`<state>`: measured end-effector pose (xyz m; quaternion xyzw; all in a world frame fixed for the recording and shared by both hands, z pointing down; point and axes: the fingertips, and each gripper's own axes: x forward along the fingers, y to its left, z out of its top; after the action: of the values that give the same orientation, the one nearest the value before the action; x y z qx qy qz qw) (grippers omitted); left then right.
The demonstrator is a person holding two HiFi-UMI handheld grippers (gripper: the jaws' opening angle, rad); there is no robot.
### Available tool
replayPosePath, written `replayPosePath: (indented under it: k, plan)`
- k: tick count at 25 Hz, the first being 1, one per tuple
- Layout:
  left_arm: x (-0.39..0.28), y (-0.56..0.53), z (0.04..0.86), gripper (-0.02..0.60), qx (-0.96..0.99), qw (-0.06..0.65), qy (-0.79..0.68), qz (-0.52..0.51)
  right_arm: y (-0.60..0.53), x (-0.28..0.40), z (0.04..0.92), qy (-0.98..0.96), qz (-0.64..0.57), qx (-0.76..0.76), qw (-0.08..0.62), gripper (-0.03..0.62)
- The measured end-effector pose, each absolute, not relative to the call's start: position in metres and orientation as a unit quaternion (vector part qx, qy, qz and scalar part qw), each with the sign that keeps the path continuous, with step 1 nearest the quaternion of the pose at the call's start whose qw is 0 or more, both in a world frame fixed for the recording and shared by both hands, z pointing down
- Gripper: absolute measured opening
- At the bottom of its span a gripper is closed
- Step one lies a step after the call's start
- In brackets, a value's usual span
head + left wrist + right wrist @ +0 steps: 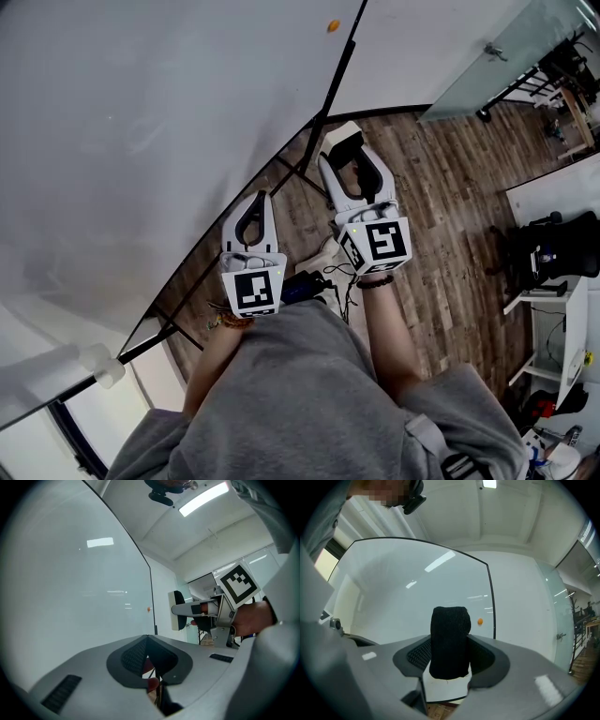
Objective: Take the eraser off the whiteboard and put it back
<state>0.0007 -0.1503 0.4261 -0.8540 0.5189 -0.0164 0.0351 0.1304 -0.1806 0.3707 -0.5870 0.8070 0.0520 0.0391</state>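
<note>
Eraser (450, 634) is off the board, gripped in my right gripper's (451, 656) jaws at frame centre, long axis upright, dark felt facing the camera. Whiteboard (408, 592) lies straight ahead, apart from it. Left gripper (148, 639) is clenched and empty.

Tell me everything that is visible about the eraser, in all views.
The eraser is a small block with a white, plastic-looking body and a black, fuzzy felt pad. The right gripper holds it upright, with its jaws pressing on both sides. The pad faces back toward that gripper's camera, and the white body shows below it. The eraser is in the air in front of the whiteboard and appears not to touch it. Only the jaws touch it.
</note>
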Motion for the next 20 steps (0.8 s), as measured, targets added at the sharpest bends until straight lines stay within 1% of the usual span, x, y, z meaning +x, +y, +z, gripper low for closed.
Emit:
replayPosePath:
  k: [20]
  plan:
    - [-0.012, -0.155, 0.426, 0.005, -0.846, 0.03, 0.532, -0.013, -0.19, 0.116, 0.367, 0.82, 0.058, -0.569, 0.034, 0.232]
